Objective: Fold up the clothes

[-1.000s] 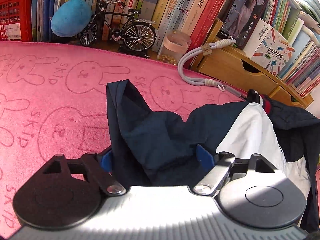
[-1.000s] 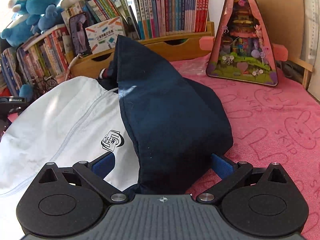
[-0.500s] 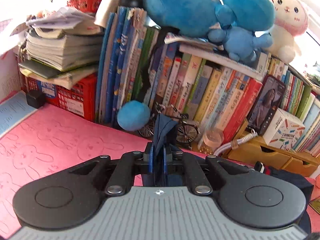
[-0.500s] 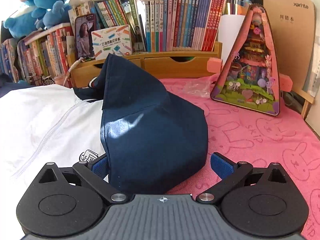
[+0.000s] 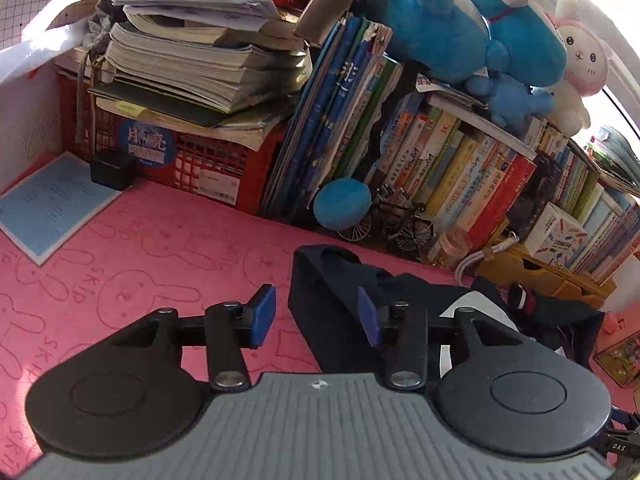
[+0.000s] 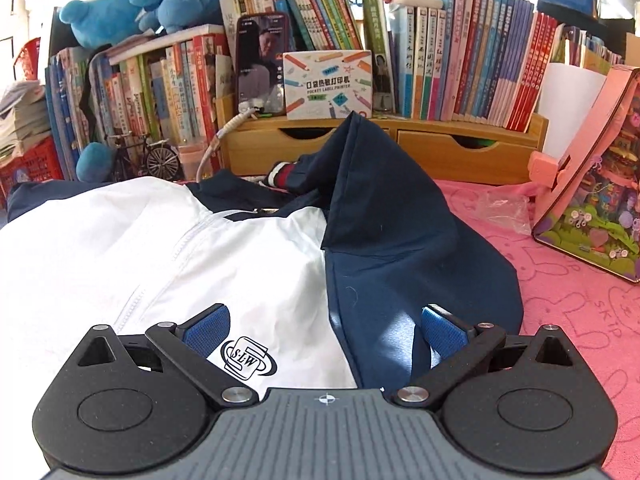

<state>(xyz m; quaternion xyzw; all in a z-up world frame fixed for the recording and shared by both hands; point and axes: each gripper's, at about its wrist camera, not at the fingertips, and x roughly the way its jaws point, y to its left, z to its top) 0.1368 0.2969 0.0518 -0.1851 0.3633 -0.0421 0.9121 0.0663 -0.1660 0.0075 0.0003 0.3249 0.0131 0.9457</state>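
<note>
A navy and white jacket (image 6: pixel 208 248) lies on the pink bunny-print mat (image 6: pixel 580 312). Its white front with an "SLW" logo (image 6: pixel 250 358) faces up, and a navy sleeve (image 6: pixel 384 216) is folded across its right side, peaking upward. My right gripper (image 6: pixel 322 326) is open and empty just above the jacket, over the seam between white and navy. In the left wrist view the other navy sleeve (image 5: pixel 328 296) lies on the mat (image 5: pixel 140 264). My left gripper (image 5: pixel 316 314) is open and empty, raised over the sleeve's left edge.
Bookshelves with books (image 6: pixel 460 60), a wooden drawer unit (image 6: pixel 400 148), a model bicycle (image 5: pixel 394 224), blue plush toys (image 5: pixel 460 24), a red crate (image 5: pixel 184 156) and a blue notebook (image 5: pixel 52 208) line the back. A pink toy house (image 6: pixel 592 200) stands at right.
My left gripper was shut on the navy sleeve half a second ago; it has opened and let it fall to the mat. The right sleeve has sunk lower; my right gripper stays open.
</note>
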